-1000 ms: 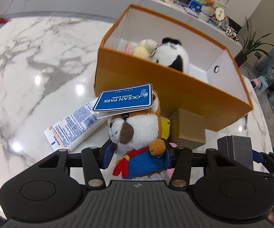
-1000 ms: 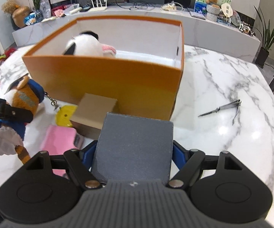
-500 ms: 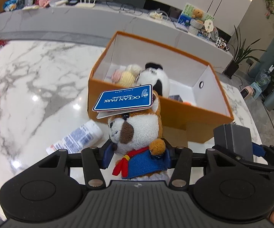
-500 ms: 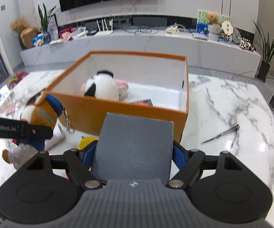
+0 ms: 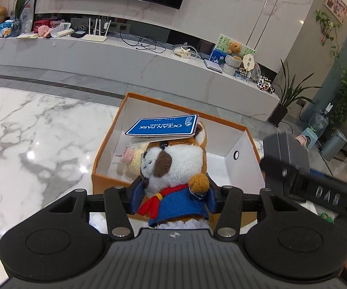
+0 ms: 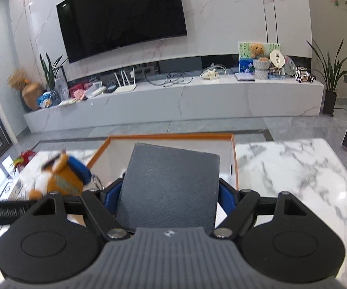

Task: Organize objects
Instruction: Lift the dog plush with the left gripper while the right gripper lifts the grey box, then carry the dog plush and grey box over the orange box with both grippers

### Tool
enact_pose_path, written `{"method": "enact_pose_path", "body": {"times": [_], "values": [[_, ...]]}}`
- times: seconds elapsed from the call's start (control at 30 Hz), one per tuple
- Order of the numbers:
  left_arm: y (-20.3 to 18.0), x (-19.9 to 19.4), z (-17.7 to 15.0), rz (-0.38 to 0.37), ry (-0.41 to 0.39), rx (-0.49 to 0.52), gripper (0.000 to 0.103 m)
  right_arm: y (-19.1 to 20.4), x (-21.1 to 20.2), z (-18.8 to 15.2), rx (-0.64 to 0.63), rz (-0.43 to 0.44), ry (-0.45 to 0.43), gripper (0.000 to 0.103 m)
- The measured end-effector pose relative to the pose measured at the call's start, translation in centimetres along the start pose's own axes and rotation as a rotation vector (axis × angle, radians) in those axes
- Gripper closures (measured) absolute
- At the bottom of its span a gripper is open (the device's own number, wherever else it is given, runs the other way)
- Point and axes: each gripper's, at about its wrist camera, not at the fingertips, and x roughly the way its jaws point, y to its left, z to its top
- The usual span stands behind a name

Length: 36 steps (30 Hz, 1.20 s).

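The plush toy (image 5: 173, 180), a brown and white animal in a blue coat with a blue paper tag (image 5: 161, 126) on its head, is pinched at the body by the left tongs (image 5: 173, 192). It hangs in the air in front of the orange box (image 5: 245, 142), which stands on the marble bench (image 5: 29, 144). The right tongs (image 6: 168, 192) pinch a flat grey case (image 6: 171, 183) by its two side edges, also in the air before the same box.

Inside the box another soft toy (image 5: 132, 156) lies near the left wall, partly hidden.

The two tongs are near each other, so I think they could bump if both go to the box together. The grey case is held only by its edges and may slip or tilt. The toy is soft, and its tag may catch on the box wall if it is lowered too close to it.
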Motion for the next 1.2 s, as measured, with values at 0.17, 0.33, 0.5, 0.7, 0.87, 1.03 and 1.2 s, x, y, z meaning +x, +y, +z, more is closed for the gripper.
{"method": "enact_pose_path", "body": {"times": [0.17,0.33,0.5,0.7,0.87,1.03,1.2], "values": [[0.5,2.1,0.4,0.013,0.019,-0.016,0.045,-0.8,3.1,0.2,0.025,0.012,0.040,0.023],[0.3,2.5,3.4,0.025,-0.019,-0.021,0.046,-1.5,5.3,-0.1,0.034,0.019,0.080,0.023],[-1.0,4.7,7.4,-0.001,-0.033,0.018,0.046,-1.5,6.8,0.8,0.010,0.006,0.076,0.023],[-2.5,10.9,9.3,0.000,0.035,0.115,0.046,-1.6,9.5,0.7,-0.007,0.021,0.097,0.023],[-3.3,15.1,9.2,0.004,0.092,0.165,0.046,-1.7,11.7,0.1,-0.029,0.020,0.117,0.023],[-3.9,17.2,8.5,0.016,0.120,0.228,0.046,-2.0,13.8,-0.4,-0.045,-0.001,0.153,0.023],[-4.3,17.9,7.9,0.034,0.158,0.295,0.046,-2.1,15.6,-1.0,-0.045,-0.017,0.208,0.023]]}}
